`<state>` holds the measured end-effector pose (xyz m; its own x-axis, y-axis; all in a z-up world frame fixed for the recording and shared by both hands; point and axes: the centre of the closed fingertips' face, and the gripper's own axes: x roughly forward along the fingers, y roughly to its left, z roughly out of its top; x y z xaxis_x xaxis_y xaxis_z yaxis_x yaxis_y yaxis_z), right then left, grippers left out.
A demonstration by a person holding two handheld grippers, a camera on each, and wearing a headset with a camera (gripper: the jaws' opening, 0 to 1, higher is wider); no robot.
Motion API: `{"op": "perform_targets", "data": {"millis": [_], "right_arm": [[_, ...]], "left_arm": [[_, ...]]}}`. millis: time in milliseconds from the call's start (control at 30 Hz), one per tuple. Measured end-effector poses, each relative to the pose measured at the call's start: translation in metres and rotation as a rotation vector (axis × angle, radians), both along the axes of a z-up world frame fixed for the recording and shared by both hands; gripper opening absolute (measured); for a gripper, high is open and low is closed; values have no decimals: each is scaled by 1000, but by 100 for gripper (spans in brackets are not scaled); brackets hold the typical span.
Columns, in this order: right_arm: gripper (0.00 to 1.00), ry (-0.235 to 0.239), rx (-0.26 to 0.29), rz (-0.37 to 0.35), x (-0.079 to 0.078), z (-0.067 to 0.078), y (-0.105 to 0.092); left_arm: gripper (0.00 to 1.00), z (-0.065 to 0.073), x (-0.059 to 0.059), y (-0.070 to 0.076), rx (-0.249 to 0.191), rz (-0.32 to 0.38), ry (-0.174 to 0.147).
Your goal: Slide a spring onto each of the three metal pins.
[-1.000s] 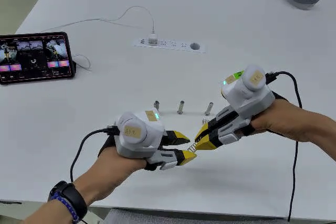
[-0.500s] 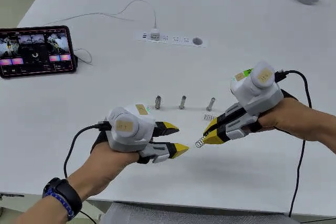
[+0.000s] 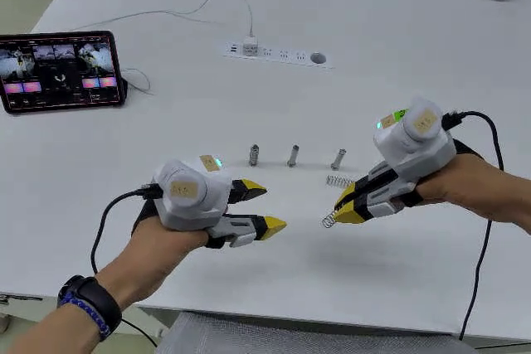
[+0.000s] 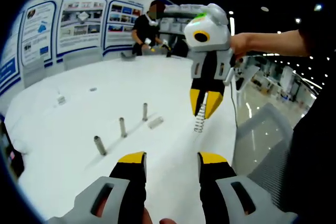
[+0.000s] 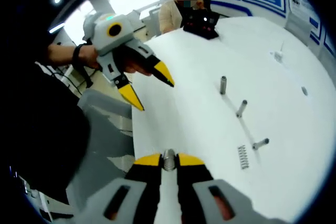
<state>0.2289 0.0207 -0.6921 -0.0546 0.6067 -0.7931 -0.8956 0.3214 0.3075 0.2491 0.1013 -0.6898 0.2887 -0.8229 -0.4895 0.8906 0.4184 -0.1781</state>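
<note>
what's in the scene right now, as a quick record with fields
left gripper: open, holding nothing
right gripper: shut on a spring, which sticks out past its tips
loose spring: lying on the table near the rightmost pin
pins: three, upright in a row
tablet: far left, screen lit
power strip: beyond the pins

The right tongs (image 5: pixel 168 162) pinch a spring (image 5: pixel 168 156) at 6 o'clock. At 10 the left tongs (image 5: pixel 155 94) gape; three pins (image 5: pixel 241 108) and a loose spring (image 5: pixel 242 157) sit toward 3.
</note>
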Motion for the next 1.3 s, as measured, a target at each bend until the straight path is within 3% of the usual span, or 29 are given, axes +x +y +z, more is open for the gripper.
{"op": "perform_targets", "data": {"millis": [333, 800, 1300], "right_arm": [[12, -9, -51, -7, 13, -12, -5], [12, -32, -96, 5, 33, -16, -6], [12, -87, -115, -4, 70, -14, -10]], "left_arm": [[46, -3, 12, 17, 8, 65, 7], [54, -10, 20, 41, 21, 154, 19], [64, -12, 26, 68, 37, 246, 33]]}}
